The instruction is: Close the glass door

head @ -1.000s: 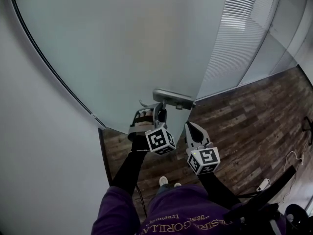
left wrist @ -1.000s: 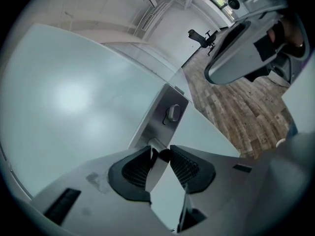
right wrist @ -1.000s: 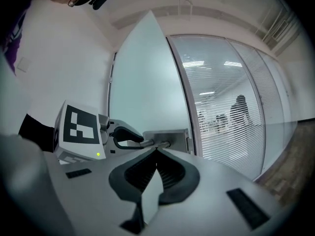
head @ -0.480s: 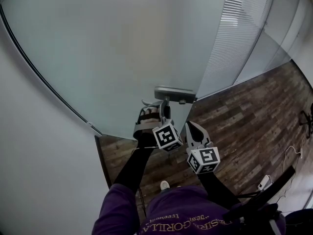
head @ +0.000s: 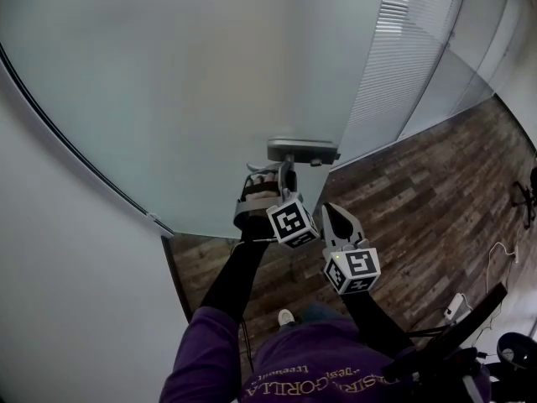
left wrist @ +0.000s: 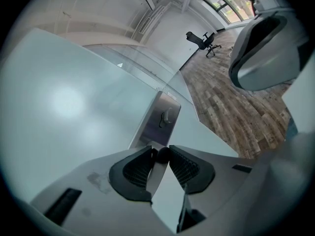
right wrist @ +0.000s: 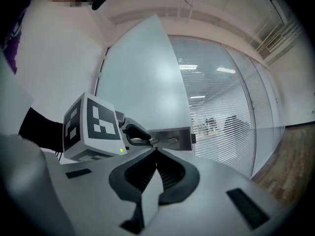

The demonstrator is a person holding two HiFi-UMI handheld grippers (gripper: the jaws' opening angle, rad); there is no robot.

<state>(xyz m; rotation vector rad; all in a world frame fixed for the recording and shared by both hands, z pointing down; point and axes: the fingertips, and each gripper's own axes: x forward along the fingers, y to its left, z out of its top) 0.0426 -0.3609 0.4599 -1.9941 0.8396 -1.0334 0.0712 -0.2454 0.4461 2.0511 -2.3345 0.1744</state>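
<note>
- Your left gripper (head: 284, 177) has just been closing its jaws; they now clamp the door handle (left wrist: 162, 154), which sits right between them
- The glass door (head: 210, 82), straight ahead of those jaws, has swung further from your body than 1 second ago, carried by the handle; closing looks under way, not finished, since floor (head: 419, 200) shows past its free edge
- Your right gripper (head: 332, 213), just beside and behind the left jaws, is empty; its 2 jaws are pressed together

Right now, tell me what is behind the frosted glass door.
Nothing shows through the frosted glass door; frosting hides whatever is behind. Beyond its edge: a striped glass partition and wooden floor.
</note>
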